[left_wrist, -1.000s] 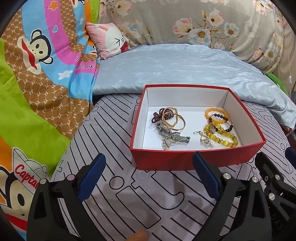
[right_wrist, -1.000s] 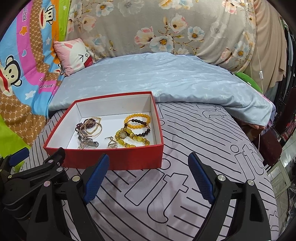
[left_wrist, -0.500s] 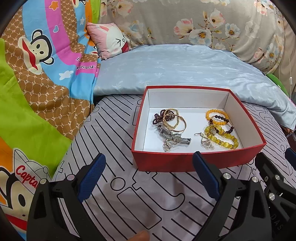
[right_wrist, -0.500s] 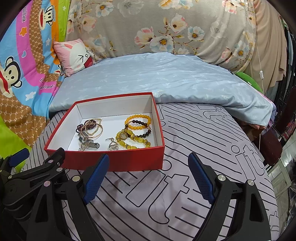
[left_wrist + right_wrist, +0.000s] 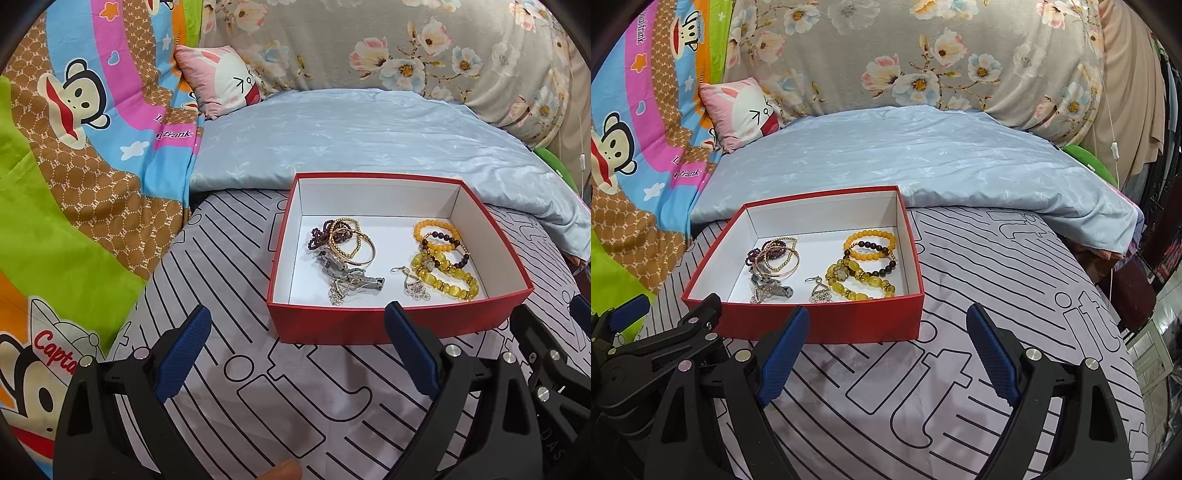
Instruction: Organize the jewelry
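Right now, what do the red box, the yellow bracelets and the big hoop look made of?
Red box: likely cardboard, matte red outside, plain white inside, thin straight walls.
Yellow bracelets: glossy translucent beads, glass, resin or stone; cannot tell which.
Big hoop: thin shiny gold-toned metal, by its bright reflections.

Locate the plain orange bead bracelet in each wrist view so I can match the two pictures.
Left wrist: orange bead bracelet, right of centre, in the box's far right part.
Right wrist: orange bead bracelet, just left of centre, near the box's right wall.
Shared landmark: the red box.
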Demonstrator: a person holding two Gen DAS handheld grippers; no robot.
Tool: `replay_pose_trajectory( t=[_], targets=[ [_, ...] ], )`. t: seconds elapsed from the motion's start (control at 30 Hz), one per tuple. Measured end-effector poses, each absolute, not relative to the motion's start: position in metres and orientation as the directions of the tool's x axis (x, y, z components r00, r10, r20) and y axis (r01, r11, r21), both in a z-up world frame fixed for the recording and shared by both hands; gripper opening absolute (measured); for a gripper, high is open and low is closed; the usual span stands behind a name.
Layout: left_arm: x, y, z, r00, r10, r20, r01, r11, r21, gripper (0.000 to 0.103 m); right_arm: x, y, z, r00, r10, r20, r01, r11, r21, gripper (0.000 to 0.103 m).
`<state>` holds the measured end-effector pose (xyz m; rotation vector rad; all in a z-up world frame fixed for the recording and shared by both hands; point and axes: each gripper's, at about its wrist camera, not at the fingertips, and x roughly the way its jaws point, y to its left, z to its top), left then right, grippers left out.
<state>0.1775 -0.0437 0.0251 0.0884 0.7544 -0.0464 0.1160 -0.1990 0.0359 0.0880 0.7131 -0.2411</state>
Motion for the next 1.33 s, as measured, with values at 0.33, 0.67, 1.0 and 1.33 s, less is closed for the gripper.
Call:
replay_pose_trajectory(
  t=[0.33, 0.67, 1.0, 1.33],
  targets=[
    [0.179, -0.044, 0.027, 0.724, -0.003, -0.69, 0.075, 0.994, 0.074, 0.092, 0.117, -0.198, 0.036, 0.73, -0.189, -0.657, 0.246, 0.969, -0.005, 0.085],
    [0.182, -0.045, 0.027, 0.726, -0.001, -0.688, 0.082, 0.993, 0.086, 0.092, 0.118, -0.197, 0.035, 0.729, -0.187, -0.659, 0.246, 0.969, -0.002, 0.085],
    [0.19, -0.045, 0.023, 0.706, -0.002, -0.708, 0.088, 0.992, 0.085, 0.092, 0.121, -0.195, 0.034, 0.725, -0.188, -0.663, 0.242, 0.97, -0.01, 0.085],
    [0.19, -0.045, 0.026, 0.717, -0.009, -0.697, 0.083, 0.994, 0.073, 0.092, 0.123, -0.197, 0.036, 0.727, -0.178, -0.664, 0.246, 0.969, 0.009, 0.085]
  ],
)
